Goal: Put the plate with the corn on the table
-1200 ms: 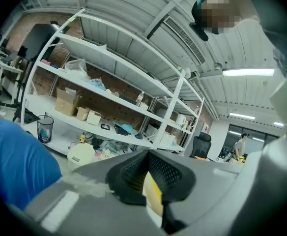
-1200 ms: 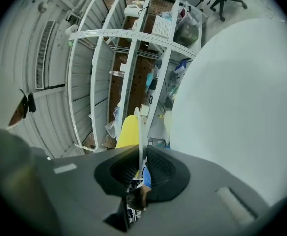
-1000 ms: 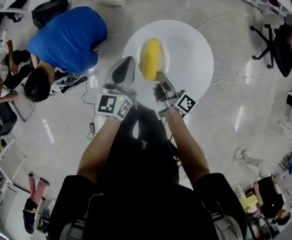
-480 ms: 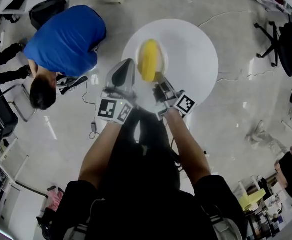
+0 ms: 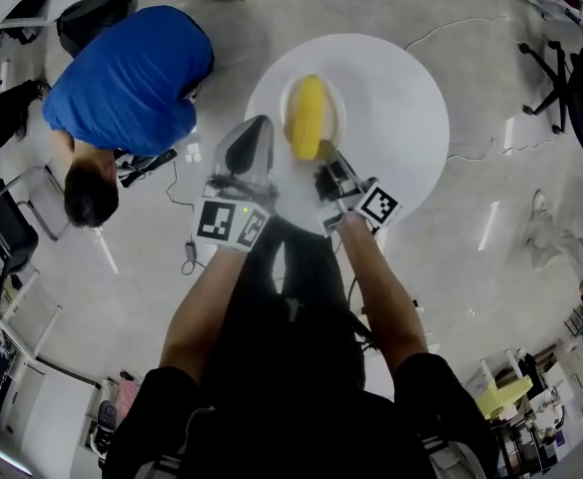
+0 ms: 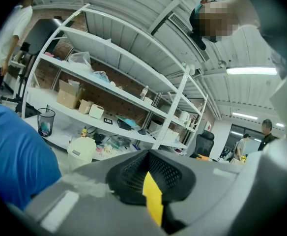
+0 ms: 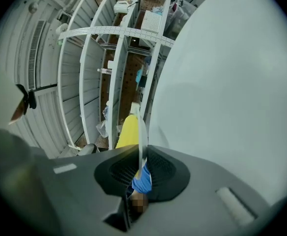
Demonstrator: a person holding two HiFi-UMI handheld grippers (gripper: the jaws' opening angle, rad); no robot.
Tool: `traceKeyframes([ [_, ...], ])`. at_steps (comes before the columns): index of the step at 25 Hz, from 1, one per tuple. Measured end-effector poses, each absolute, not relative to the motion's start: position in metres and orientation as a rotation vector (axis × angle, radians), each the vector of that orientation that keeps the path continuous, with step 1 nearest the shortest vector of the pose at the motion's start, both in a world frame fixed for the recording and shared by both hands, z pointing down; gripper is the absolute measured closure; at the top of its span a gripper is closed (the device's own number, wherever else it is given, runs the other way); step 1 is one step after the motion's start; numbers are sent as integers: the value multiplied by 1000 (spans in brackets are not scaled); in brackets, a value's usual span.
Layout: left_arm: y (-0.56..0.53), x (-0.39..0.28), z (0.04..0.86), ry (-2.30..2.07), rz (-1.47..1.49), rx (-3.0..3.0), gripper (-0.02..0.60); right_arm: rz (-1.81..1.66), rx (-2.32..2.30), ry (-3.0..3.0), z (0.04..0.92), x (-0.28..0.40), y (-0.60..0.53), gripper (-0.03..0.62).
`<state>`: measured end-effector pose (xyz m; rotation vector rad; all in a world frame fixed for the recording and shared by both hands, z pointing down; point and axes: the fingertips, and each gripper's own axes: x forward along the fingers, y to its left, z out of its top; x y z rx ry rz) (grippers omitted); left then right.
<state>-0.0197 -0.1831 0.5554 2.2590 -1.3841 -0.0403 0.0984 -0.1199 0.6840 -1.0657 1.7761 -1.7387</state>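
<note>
The right gripper [image 5: 323, 160] is clamping the near rim of the plate [image 5: 339, 108], which is carrying the corn [image 5: 307, 118] over the left part of the round white table [image 5: 401, 118] (whether the plate is touching it is unclear). The left gripper [image 5: 252, 133], jaws pressed together, is hovering just left of the plate.

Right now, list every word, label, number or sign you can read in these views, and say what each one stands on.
No text can be read anywhere.
Marker cubes: square black-and-white patterns only, no letters or numbers.
Cardboard boxes: any print is too small to read.
Small dark card: too blurred to read.
Plate and corn: no print visible.
</note>
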Motion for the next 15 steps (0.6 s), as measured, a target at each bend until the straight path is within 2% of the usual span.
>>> traceKeyframes([
  [15,-182,-17,565,-1376,-42,2254,580,-1806,-1042,1761,710,93,-118,548],
])
